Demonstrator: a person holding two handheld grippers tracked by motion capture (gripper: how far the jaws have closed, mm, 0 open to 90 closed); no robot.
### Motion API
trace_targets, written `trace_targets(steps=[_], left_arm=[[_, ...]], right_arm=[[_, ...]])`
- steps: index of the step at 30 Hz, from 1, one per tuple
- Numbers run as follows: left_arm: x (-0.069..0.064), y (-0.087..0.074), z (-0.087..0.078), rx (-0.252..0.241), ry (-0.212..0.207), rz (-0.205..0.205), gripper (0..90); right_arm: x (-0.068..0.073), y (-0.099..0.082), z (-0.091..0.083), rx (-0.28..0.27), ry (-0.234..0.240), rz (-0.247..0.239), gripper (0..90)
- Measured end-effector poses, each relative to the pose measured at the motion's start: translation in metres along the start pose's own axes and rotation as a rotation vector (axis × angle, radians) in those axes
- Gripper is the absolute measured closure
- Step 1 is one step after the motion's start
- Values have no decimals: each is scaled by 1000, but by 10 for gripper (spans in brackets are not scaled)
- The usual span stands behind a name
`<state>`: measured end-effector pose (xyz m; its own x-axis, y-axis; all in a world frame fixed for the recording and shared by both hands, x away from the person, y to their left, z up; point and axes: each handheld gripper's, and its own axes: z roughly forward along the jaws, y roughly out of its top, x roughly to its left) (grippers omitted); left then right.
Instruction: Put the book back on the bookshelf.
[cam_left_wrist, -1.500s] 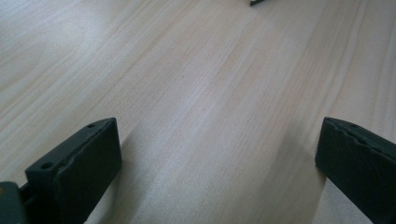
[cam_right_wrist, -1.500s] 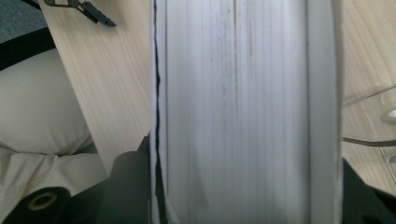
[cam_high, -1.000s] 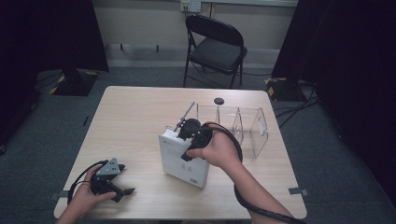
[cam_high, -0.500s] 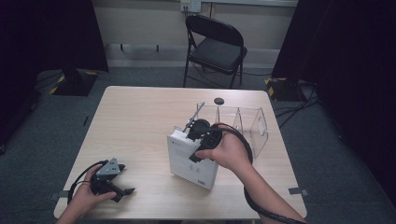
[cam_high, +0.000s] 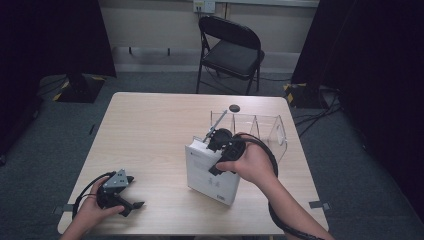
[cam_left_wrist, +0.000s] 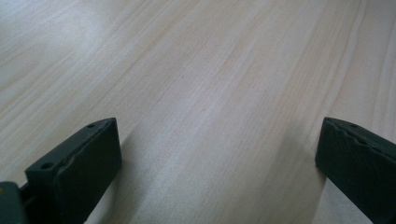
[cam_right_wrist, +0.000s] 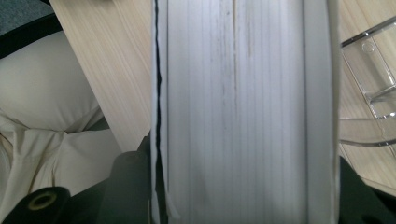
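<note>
Pale wooden desk (cam_high: 150, 135), dark room, folding chair (cam_high: 230, 50) behind. Right tongs (cam_high: 216, 150): pinching a thick white book (cam_high: 210, 175) across its page block, the book standing tilted on the desk directly beneath them; clear acrylic organizer (cam_high: 265, 127) just beyond. Left tongs (cam_high: 131, 204): spread wide, nothing between them, resting low on bare desk, well apart from the book.

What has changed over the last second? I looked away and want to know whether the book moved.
The right gripper, clamped on the white book, has carried it a little toward the right and the near edge of the table, alongside the clear divided rack. The book remains upright on edge in its grip. The left gripper has stayed open, resting on the table, and the rack has not shifted.
</note>
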<state>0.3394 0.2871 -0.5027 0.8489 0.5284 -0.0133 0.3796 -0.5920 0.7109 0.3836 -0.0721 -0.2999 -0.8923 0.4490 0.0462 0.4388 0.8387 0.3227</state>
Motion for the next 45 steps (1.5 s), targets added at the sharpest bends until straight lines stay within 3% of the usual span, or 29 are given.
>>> trace_targets(steps=[23,45], left_arm=[[0,0,0,1,0,0,0],[0,0,0,1,0,0,0]], right_arm=[[-6,-24,-10,-8,11,28,521],[-12,-50,-20,-5,-7,49,522]])
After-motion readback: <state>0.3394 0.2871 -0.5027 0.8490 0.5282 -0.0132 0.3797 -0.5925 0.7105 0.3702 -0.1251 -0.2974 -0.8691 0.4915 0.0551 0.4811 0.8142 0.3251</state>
